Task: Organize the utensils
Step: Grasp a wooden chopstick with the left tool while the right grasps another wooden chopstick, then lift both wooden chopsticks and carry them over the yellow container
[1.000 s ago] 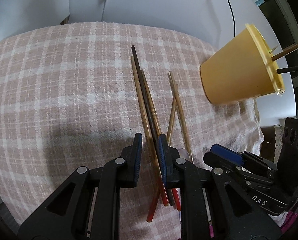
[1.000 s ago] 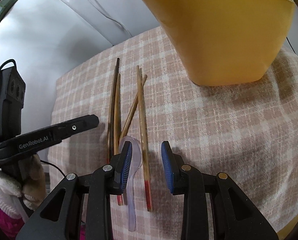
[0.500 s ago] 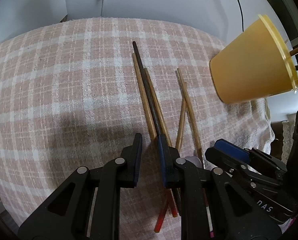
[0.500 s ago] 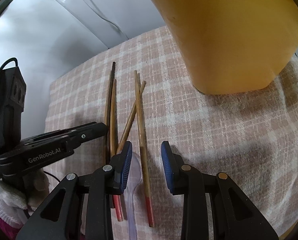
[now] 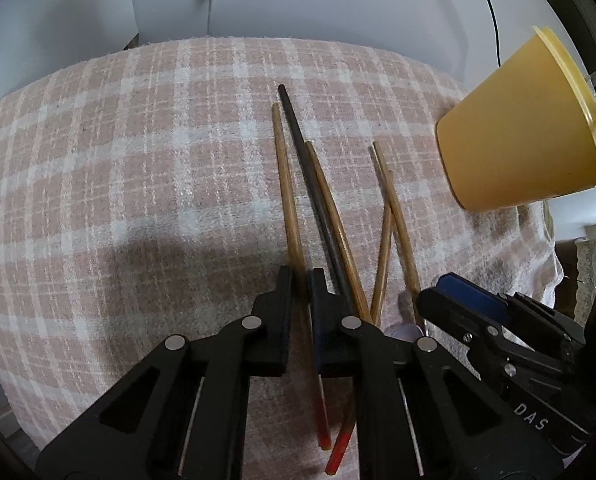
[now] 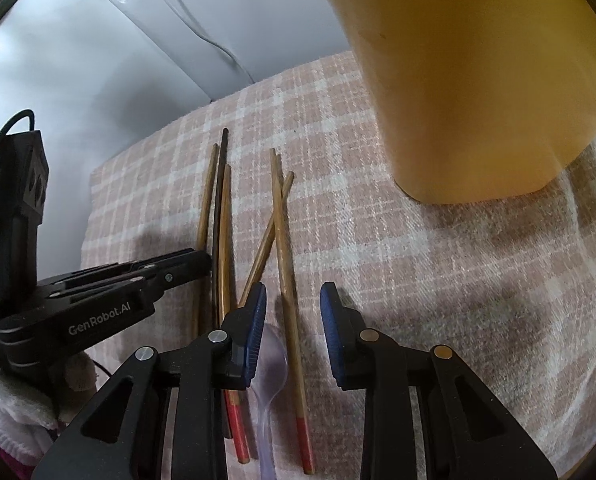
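Left gripper (image 5: 301, 276) was clenched on my leftmost wooden chopstick (image 5: 287, 188), lying on the plaid cloth (image 5: 138, 168) beside a dark chopstick (image 5: 306, 168). Right gripper (image 6: 293, 304) hung released over a red-tipped chopstick (image 6: 286, 264) and clear spoon (image 6: 272, 364), yellow cup (image 6: 478, 80) beyond.

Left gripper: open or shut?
Shut: left gripper pinches the leftmost wooden chopstick, with no gap beside it.
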{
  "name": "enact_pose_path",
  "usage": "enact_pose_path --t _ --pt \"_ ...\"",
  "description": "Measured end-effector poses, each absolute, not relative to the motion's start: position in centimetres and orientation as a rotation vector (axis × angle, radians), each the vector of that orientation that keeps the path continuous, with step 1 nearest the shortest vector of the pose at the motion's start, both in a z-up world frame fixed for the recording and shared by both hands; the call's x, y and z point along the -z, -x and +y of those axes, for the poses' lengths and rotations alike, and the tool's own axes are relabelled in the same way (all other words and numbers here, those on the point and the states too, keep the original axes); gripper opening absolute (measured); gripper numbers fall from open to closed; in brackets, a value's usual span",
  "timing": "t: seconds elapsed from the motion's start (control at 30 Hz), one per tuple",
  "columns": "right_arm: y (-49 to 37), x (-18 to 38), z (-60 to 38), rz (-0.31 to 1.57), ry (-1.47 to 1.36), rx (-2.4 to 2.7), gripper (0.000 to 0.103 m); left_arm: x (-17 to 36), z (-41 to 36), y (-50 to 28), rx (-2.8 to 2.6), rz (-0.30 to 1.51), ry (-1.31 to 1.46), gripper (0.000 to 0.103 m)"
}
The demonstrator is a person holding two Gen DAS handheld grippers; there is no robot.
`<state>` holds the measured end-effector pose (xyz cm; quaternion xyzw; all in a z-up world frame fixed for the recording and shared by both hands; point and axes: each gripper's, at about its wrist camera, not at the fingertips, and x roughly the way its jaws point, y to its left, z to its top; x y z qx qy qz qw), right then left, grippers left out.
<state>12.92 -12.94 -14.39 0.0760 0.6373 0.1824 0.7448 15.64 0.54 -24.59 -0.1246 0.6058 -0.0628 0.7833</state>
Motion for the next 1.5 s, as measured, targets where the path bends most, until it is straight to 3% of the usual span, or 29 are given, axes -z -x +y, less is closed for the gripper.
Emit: enact_pose_path --t 0.53,0.67,1.03,1.5 --pt "-13.7 15.6 -10.4 1.379 -0.058 -0.37 0.019 24.7 1.9 -15.9 0.104 1.33 0.218 0.009" --pt "-14.0 16.0 -9.7 1.377 -0.018 -0.374 0.005 24.6 1.8 -16.9 0.106 1.32 0.216 0.005" --pt "-13.5 13.4 -10.0 1.343 -0.021 -0.46 0.005 22.0 5.6 -16.2 0.104 1.254 0.312 0.004" --pt "-12.3 8.0 -11.8 1.258 -0.089 -0.556 0.005 14.3 9.0 -10.8 0.116 1.138 0.333 0.004"
